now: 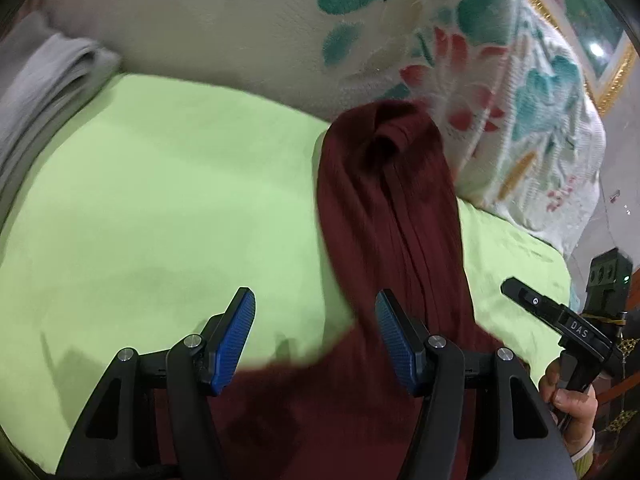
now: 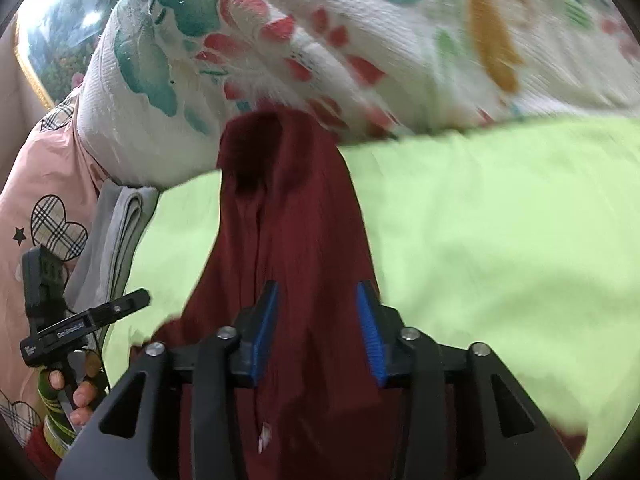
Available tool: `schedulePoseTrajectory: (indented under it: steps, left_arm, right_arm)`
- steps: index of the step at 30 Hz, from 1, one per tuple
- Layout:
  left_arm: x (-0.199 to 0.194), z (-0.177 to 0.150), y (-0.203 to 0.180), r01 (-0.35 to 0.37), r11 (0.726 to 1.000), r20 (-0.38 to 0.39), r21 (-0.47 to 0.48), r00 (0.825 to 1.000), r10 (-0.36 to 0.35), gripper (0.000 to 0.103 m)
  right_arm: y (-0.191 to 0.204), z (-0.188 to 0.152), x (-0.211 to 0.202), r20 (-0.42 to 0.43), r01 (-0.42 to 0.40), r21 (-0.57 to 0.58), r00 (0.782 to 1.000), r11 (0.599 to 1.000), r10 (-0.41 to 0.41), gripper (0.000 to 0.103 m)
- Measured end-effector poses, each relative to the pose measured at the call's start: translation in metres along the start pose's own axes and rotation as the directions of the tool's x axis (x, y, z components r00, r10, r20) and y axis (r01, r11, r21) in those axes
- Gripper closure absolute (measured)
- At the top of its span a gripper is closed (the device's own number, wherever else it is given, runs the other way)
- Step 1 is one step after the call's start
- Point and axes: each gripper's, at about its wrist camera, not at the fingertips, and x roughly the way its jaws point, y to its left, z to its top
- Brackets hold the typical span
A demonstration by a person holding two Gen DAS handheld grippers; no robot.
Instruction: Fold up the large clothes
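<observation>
Left wrist view: the left gripper [image 1: 316, 342] stands spread and empty beside a maroon ribbed garment [image 1: 392, 216] lying in a long strip on the lime-green sheet [image 1: 160, 200]. The right gripper [image 2: 318, 332] straddles it — jaws apart, no pinch. Judged step — between folds; next, regrasp an end.
</observation>
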Motion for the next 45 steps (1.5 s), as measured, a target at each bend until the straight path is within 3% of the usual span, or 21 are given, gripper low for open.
schedulePoseTrajectory:
  steps: [8, 12, 13, 14, 15, 20, 24, 29, 36, 41, 45]
  left_arm:
    - [0.087, 0.068, -0.009, -0.071, 0.997, -0.048, 0.031, 0.996, 0.072, 0.040]
    - [0.107, 0.089, -0.010, -0.071, 0.997, -0.019, 0.038, 0.997, 0.072, 0.043]
    - [0.109, 0.092, -0.012, -0.071, 0.996, -0.012, 0.049, 0.997, 0.072, 0.056]
    - [0.111, 0.095, -0.015, -0.060, 0.996, -0.006, 0.073, 0.998, 0.060, 0.086]
    - [0.113, 0.097, -0.017, -0.044, 0.995, -0.016, 0.088, 0.999, 0.046, 0.099]
    - [0.086, 0.090, -0.026, -0.028, 0.985, 0.052, 0.170, 0.998, 0.019, 0.099]
    - [0.039, 0.077, -0.024, 0.046, 0.984, 0.104, 0.171, 0.992, -0.065, 0.100]
    - [-0.026, 0.036, -0.028, 0.127, 0.968, 0.138, 0.215, 0.978, -0.159, 0.100]
    - [-0.100, -0.082, -0.038, 0.234, 0.940, 0.094, 0.248, 0.960, -0.264, 0.101]
    - [-0.118, -0.163, -0.043, 0.236, 0.940, 0.059, 0.248, 0.964, -0.258, 0.101]
    - [-0.109, -0.203, -0.028, 0.203, 0.954, 0.033, 0.222, 0.976, -0.216, 0.101]
  right_arm:
    - [-0.003, 0.060, 0.068, -0.004, -0.013, -0.056, 1.000, 0.998, 0.012, 0.054]
    - [-0.009, 0.074, 0.087, 0.005, 0.007, -0.060, 1.000, 0.998, -0.007, 0.054]
    - [-0.011, 0.077, 0.091, 0.004, 0.006, -0.053, 1.000, 0.999, -0.005, 0.058]
    - [-0.014, 0.079, 0.092, 0.005, -0.001, -0.036, 1.000, 0.999, 0.001, 0.080]
    - [-0.017, 0.081, 0.093, 0.003, -0.016, -0.010, 1.000, 1.000, 0.016, 0.098]
    - [-0.020, 0.075, 0.062, 0.056, -0.050, 0.015, 0.997, 0.999, 0.049, 0.099]
    - [-0.014, 0.061, 0.017, 0.095, -0.052, -0.009, 0.994, 0.999, 0.053, 0.100]
    - [-0.005, 0.025, -0.056, 0.117, -0.066, -0.023, 0.991, 0.998, 0.068, 0.100]
    - [-0.005, -0.066, -0.127, 0.060, -0.064, 0.008, 0.996, 0.998, 0.064, 0.100]
    - [-0.011, -0.137, -0.152, 0.032, -0.045, 0.046, 0.999, 0.998, 0.043, 0.100]
    - [-0.011, -0.182, -0.146, -0.003, -0.026, 0.072, 1.000, 0.997, 0.026, 0.100]
